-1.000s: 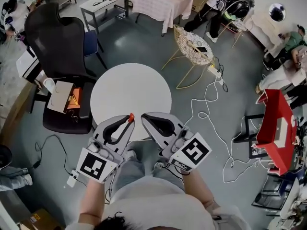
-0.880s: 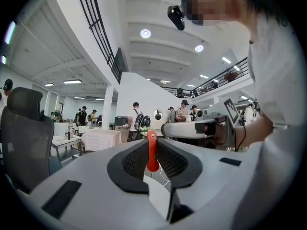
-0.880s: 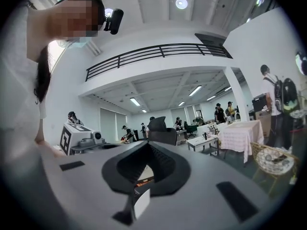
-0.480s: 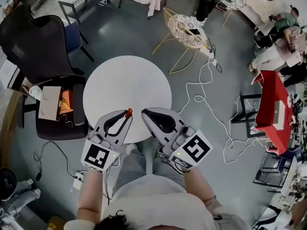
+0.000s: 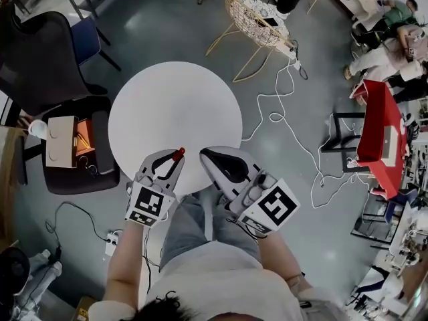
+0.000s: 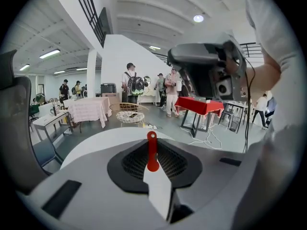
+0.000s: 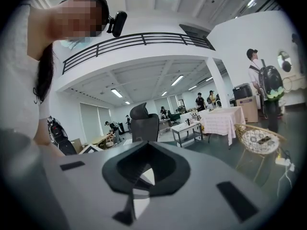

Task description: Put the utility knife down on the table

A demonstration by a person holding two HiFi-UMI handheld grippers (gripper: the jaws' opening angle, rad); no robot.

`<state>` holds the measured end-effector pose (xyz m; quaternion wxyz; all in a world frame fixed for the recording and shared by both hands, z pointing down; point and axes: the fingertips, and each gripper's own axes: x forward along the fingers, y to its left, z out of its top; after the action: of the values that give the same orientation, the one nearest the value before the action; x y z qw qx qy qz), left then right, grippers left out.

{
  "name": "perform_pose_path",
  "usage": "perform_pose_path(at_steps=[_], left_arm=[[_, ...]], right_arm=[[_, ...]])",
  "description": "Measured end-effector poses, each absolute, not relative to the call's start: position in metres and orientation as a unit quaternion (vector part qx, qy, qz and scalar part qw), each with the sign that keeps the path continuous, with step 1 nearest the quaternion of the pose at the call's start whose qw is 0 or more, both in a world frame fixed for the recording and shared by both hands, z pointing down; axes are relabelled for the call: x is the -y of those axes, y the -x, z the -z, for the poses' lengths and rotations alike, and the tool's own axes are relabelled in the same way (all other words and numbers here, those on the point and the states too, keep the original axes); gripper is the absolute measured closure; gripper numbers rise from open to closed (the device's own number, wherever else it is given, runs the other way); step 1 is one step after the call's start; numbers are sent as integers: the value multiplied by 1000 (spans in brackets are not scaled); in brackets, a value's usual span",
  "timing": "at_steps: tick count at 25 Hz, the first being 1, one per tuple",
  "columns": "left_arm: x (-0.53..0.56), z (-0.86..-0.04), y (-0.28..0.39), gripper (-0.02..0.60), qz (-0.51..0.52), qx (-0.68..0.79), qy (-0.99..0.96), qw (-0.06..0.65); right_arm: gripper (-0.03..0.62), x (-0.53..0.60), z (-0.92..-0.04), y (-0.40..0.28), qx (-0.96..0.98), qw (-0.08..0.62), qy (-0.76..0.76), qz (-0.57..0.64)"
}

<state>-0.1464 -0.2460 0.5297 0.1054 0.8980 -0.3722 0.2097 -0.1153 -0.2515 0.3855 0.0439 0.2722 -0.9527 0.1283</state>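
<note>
Red catches our eye first: the slim red end of the utility knife [image 5: 178, 154] pokes out past the tips of the left tool [image 5: 171, 163]. The jaws are pinched narrow on the knife, and a pale, wedge-shaped stretch of it sits lower down between the ribbed black pads. We're holding it over the near rim of the round counter [image 5: 167, 92], off to the left of centre, and we can't tell whether it touches the top. It runs lengthwise along the jaws and points away from the body. We reckon that keeps any blade clear of us and lets it go down flat once the jaws part. The right tool [image 5: 207, 155] sits just beside it, jaws drawn together with nothing in them, nose also over the near rim. We'd say it's simply parked out of the way. The counter is a smooth, matte white disc, bare where the knife would land. Both tools wear rounded grey shells with black-and-white marker cubes at the back. The knife looks thin and light, so a flat lay should settle without rolling.
</note>
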Motion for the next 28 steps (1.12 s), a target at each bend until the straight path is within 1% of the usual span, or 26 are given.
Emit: perform_pose_path(at_steps=[6,13,19,28], left_arm=[[238,-585,147,525,-262,352,-888,136],[236,-628,151,525,-310,341,-874,151],[232,-656,152,525,-344,329,-865,157],[228,-680,154,525,-364,323,-857,171]], right_arm=[[586,251,-397,112,947,58,-284,-141],[586,248,-406,104,940,70,-299,-147],[586,246,-412,99,937,82,-305,-150],[586,244,-417,96,935,90,-307,-153]])
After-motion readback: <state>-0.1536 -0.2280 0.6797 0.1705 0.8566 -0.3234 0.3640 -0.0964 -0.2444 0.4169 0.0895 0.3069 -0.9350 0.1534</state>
